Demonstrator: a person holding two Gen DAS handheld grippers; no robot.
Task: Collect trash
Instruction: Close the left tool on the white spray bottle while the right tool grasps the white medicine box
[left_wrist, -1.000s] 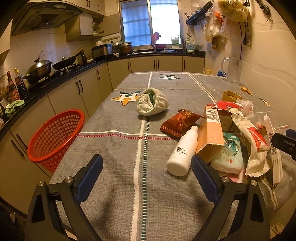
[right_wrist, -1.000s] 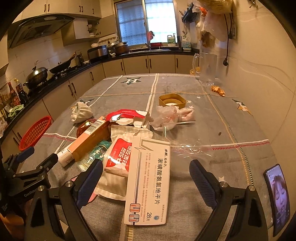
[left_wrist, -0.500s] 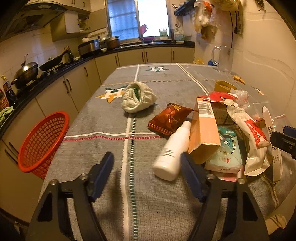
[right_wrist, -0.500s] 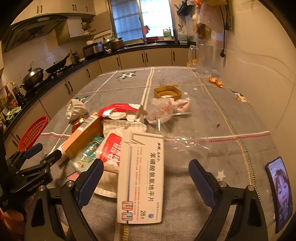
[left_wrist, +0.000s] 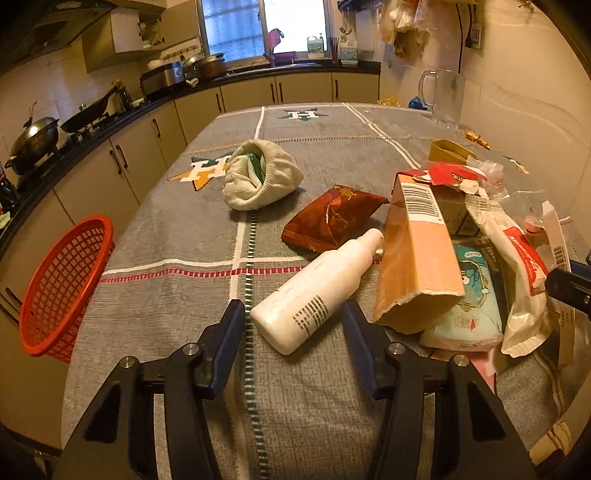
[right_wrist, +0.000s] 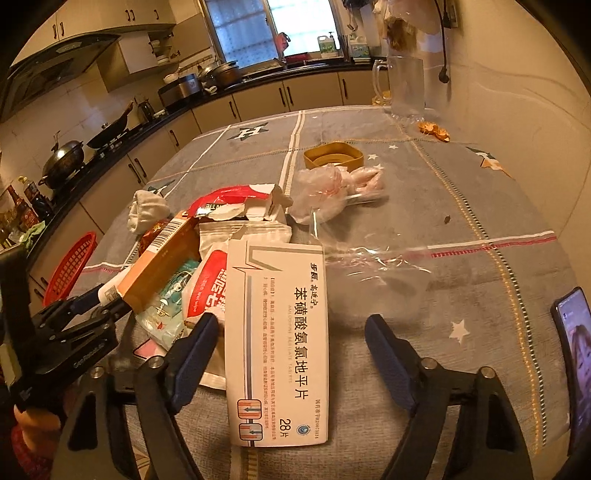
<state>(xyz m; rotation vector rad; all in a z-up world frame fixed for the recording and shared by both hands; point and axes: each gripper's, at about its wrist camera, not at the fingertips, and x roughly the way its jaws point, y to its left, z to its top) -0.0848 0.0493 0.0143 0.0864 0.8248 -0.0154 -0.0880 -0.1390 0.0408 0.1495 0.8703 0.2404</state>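
My left gripper is closing around the base of the white bottle, pads not yet touching, my right gripper narrows over the white medicine box lying flat, beyond them the trash heap crowds the grey tablecloth, red basket off its left edge.

Smooth white plastic bottle, matt woven tablecloth, glossy medicine box
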